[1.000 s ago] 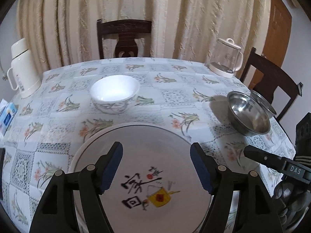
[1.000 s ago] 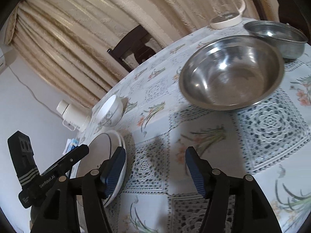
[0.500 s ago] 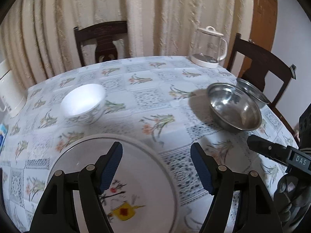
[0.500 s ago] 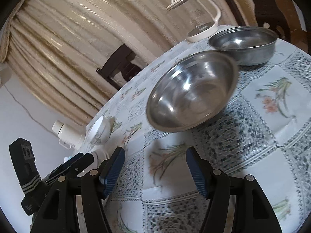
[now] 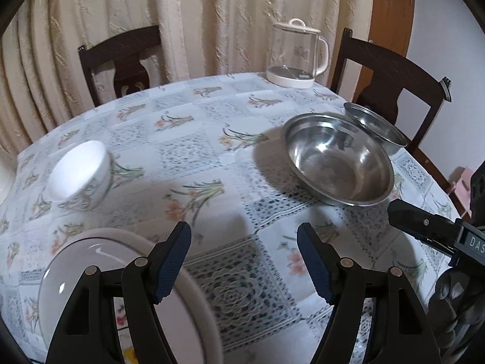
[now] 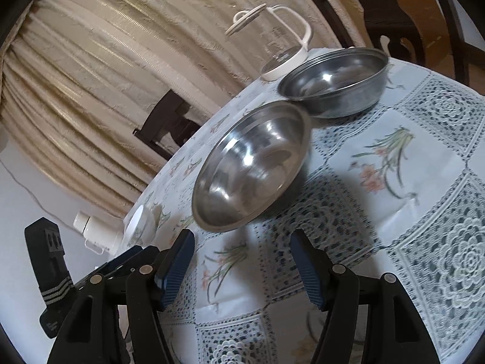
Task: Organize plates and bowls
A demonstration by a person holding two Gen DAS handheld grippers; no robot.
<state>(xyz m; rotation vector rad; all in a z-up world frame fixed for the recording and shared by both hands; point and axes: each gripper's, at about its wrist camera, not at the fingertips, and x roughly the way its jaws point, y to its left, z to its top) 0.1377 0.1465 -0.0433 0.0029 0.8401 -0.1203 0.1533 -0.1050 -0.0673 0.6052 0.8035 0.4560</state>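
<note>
Black tongs [image 5: 244, 262] with ribbed blue pads [image 5: 174, 262] and silver screws.

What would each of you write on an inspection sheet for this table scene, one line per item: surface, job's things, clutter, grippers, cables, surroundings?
Surface: table under a floral, lace-patterned cloth.
Job's things: white plate at the near left; white bowl behind it; large steel bowl at the right, with a small steel bowl beyond it, contact unclear.
Clutter: glass kettle at the far edge; white flask at the left edge.
Grippers: left gripper open, empty, above the plate's edge; right gripper open, empty, facing the large steel bowl.
Cables: thin cord on the wall.
Surroundings: curtain, two chairs, door.
</note>
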